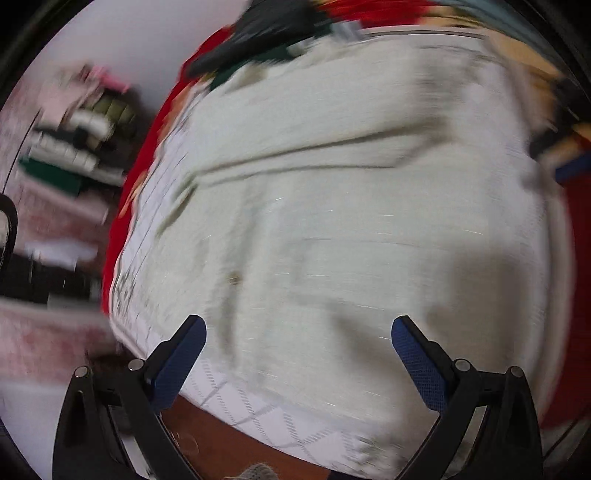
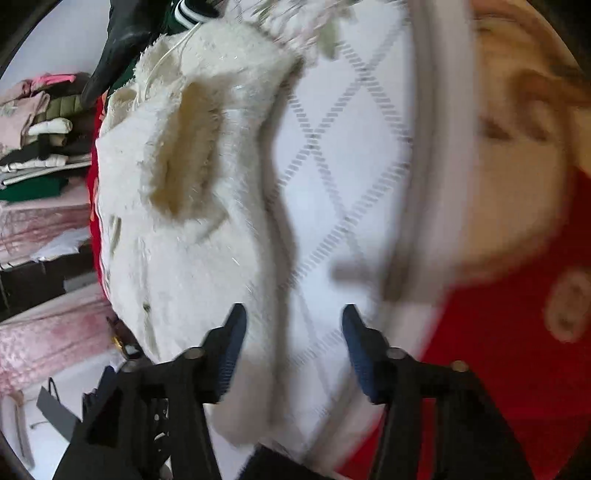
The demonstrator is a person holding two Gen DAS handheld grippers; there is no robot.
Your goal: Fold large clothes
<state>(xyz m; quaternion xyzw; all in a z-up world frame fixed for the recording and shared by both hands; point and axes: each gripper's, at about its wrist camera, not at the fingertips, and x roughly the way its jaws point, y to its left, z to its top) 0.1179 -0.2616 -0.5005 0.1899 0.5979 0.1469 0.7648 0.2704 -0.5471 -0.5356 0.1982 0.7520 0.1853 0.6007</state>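
Note:
A large cream-white fuzzy garment lies spread over a white mattress with a grey diamond pattern. My left gripper hovers over its near part, jaws wide apart and empty. In the right wrist view the same garment lies bunched at left, with a tan-lined opening showing. My right gripper is open and empty above the garment's right edge and the bare mattress. Both views are motion-blurred.
A red cloth lies at right and along the mattress's left side. Dark and green clothes sit at the far end. Shelves with stacked folded clothes stand at left. A pink patterned surface lies below them.

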